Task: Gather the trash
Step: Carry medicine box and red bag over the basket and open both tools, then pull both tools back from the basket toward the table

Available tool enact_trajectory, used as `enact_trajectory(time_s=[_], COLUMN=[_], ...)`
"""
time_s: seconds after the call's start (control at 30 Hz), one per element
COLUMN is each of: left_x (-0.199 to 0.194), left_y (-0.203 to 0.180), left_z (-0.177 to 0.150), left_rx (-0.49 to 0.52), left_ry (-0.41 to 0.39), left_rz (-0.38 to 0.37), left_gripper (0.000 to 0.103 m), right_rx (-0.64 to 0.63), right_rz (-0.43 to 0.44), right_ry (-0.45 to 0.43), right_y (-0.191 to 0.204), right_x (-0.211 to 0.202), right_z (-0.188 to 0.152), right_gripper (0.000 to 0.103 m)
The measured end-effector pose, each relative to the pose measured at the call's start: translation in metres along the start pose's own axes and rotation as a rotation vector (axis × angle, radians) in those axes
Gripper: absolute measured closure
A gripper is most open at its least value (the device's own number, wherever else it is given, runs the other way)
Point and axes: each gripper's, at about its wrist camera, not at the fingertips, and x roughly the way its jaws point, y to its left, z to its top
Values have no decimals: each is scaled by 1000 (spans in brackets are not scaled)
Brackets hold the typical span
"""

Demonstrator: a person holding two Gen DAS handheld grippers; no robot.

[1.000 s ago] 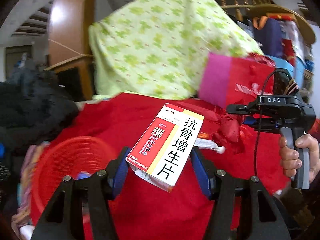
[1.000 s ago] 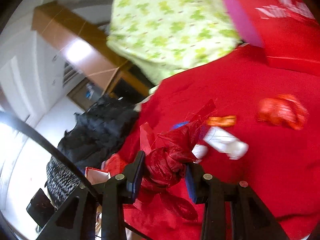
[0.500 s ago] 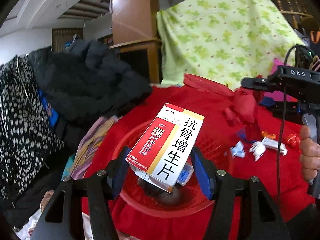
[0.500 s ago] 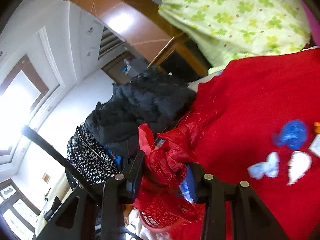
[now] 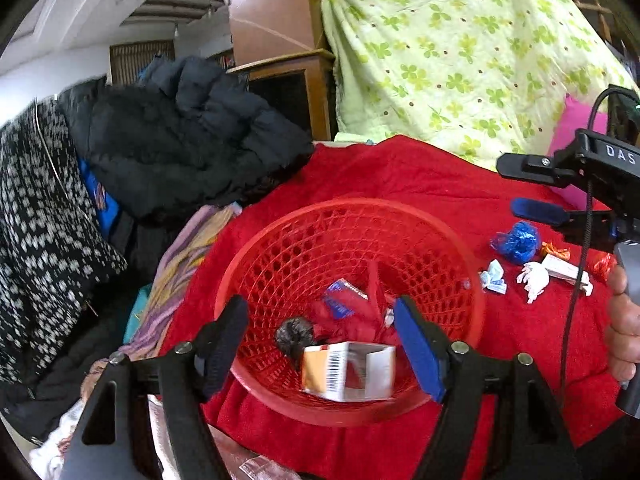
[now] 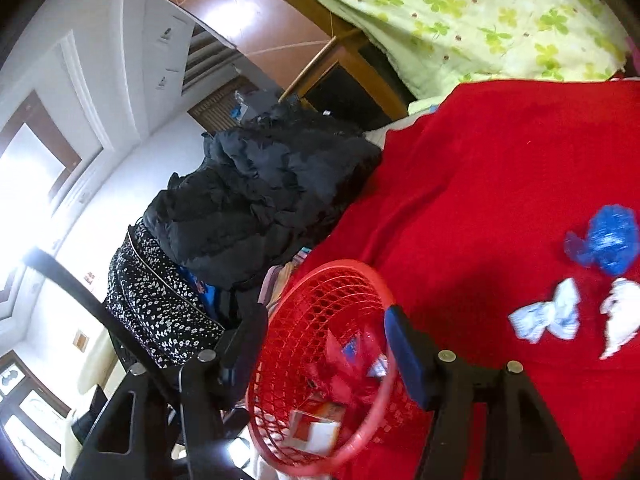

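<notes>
Left wrist view is showing my left tool (image 5: 320,340) spreading over the red basket (image 5: 460,248), with nothing between its jaws; the medicine box (image 5: 348,372) it was pinching a moment ago is now lying inside the basket, beside a dark fuzzy clump (image 5: 294,334) and red wrappers. My right tool (image 6: 326,344) is also opening above the basket (image 6: 340,268), and the crumpled red plastic it was carrying is no longer in its jaws; I am judging it has dropped in among the red scraps, though it is hard to pick out there. So both loads are delivered. Farther out on the red cloth (image 5: 420,172), a blue crumpled wrapper (image 5: 518,242), white paper scraps (image 5: 532,276) and small orange wrappers (image 5: 556,249) are still waiting for collection.
</notes>
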Motion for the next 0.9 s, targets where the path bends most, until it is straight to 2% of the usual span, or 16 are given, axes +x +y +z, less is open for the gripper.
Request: enact_trajectory(time_s=[0.27,0.67,0.9], left_x=[-40,-81,-95], left_y=[-66,-153,-186], left_z=[16,22,19], left_rx=[136,266,323], left_ry=[-52,-77,-85], left_rz=[57,-2,-35], left_gripper=[22,21,21], right_rx=[-83,-153,-158], right_rz=[-86,-220,-273], right_ry=[-103,-291,-352], right_y=[-12,-25,-32], right_x=[-89,-225,-272], right_z=[-7,-20,-28], right_gripper=[38,38,38])
